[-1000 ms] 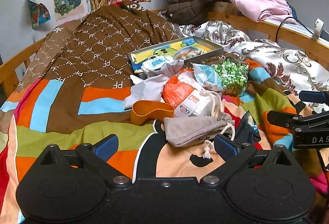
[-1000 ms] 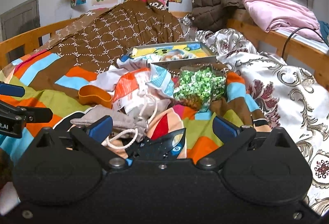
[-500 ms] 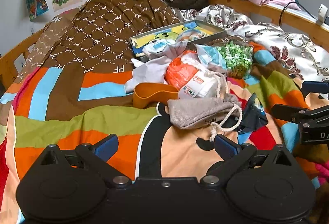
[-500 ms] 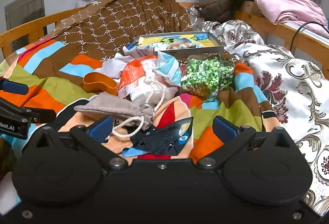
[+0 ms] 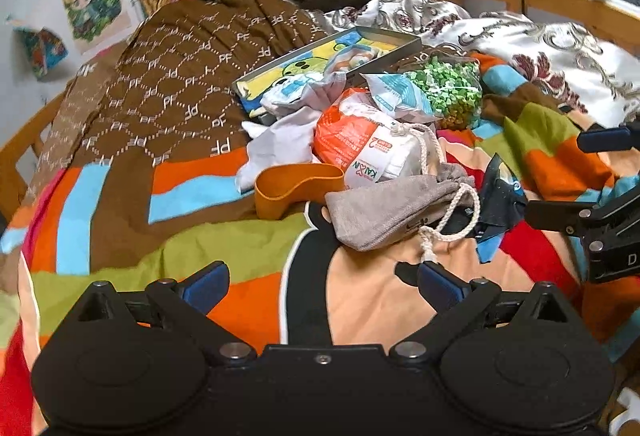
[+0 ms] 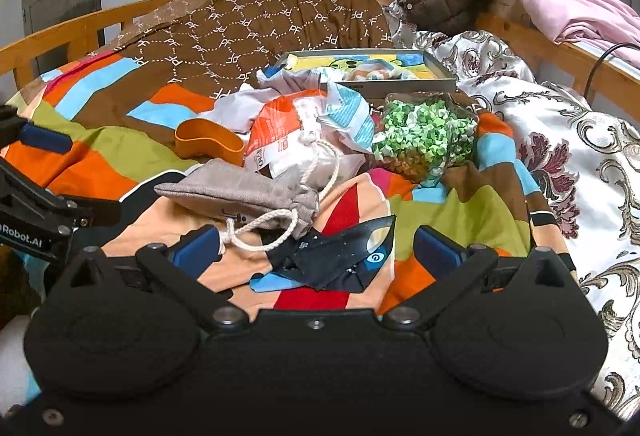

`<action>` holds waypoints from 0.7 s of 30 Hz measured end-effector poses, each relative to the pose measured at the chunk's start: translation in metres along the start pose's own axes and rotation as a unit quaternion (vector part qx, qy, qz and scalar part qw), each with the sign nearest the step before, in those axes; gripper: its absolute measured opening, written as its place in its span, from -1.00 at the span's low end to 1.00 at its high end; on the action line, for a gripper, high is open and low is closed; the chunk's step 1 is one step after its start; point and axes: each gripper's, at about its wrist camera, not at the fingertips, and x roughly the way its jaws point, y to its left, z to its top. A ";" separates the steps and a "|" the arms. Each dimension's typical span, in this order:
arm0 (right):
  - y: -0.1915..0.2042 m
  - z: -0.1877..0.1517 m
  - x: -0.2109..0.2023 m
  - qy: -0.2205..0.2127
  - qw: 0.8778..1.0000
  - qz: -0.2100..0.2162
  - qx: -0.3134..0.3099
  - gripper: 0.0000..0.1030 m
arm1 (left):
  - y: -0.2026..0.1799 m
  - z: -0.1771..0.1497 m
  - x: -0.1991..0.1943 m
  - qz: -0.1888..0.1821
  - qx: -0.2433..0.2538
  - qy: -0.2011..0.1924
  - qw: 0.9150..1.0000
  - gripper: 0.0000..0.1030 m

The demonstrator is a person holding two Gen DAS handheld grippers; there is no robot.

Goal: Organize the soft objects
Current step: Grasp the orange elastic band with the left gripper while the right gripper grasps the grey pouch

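Two grippers: left gripper (image 5: pixel 322 282) and right gripper (image 6: pixel 316 246), both spread wide, nothing held.
Nearest target: one grey drawstring pouch (image 6: pixel 236 194), lying just ahead of both grippers on the striped blanket (image 5: pixel 112 196).
Advised grasp: pinch the pouch body, not the loose cord (image 6: pixel 272 232); approach low, close slowly.
Beside right gripper's fingers: one dark foil wrapper (image 6: pixel 340 256).
Beyond the pouch: one orange band (image 5: pixel 296 188), one orange-white packet (image 5: pixel 364 148), one bag of green pieces (image 6: pixel 428 136).
Farthest ahead: one cartoon-printed box (image 6: pixel 360 68).
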 end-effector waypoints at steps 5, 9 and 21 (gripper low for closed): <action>-0.001 -0.001 0.007 0.000 1.000 0.004 -0.004 0.99 | 0.008 0.014 0.004 -0.007 0.035 0.009 0.999 0.95; 0.000 -0.001 0.014 -0.004 1.000 0.004 -0.016 0.99 | 0.010 0.025 0.006 -0.018 0.100 0.021 0.995 0.95; 0.027 0.013 0.048 -0.026 0.988 0.082 -0.127 0.99 | 0.031 0.065 0.045 -0.056 0.209 0.032 0.976 0.95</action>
